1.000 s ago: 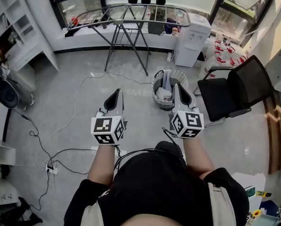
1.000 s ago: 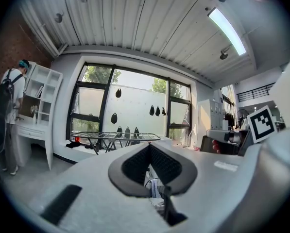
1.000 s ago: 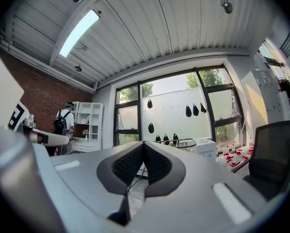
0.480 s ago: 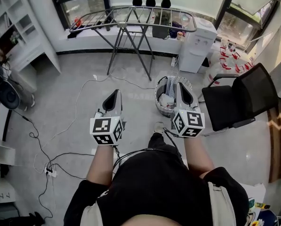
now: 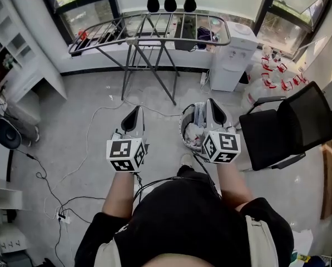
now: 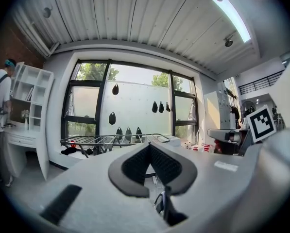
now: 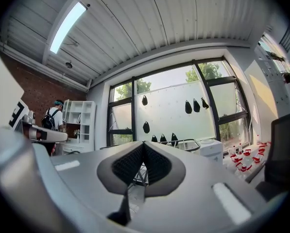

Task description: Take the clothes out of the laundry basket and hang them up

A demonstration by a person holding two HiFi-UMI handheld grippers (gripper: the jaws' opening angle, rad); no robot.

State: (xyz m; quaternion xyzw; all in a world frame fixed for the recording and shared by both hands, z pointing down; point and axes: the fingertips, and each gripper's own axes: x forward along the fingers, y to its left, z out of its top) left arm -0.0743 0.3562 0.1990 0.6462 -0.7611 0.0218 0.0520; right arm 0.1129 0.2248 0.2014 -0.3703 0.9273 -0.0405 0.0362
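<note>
- Floor [image 5: 71, 132]: one open grey area. We stand just short of the basket, facing the window wall.
- Drying rack [image 5: 154, 29]: one, unfolded under the window, beyond the basket. A few dark items lie on its bars already; we cannot get an exact count. Most bars are bare, so there looks to be room for more.
- Chair [image 5: 291, 129]: one, black, just right of the basket. It probably narrows the approach from that side.
- Water dispenser [image 5: 231, 54]: one, white, at the rack's right end.
- Laundry basket [image 5: 182, 128]: one, on the floor between us and the rack, directly ahead of our right arm. It is close enough to the rack for a short carry.
- Left hand-held gripper [image 5: 136, 109] and right hand-held gripper [image 5: 212, 101]: two, side by side at waist height and pointed level at the window. Both are clenched with nothing between the pads. Our read is a carry posture, not a reach, and the jaws must open before any pick.
- Clothes [image 5: 192, 131]: a pale bundle inside the basket, number of pieces not readable. Nothing has been lifted out yet.
- Cables [image 5: 88, 143]: several trail over the floor on our left, clear of the path to the basket.
</note>
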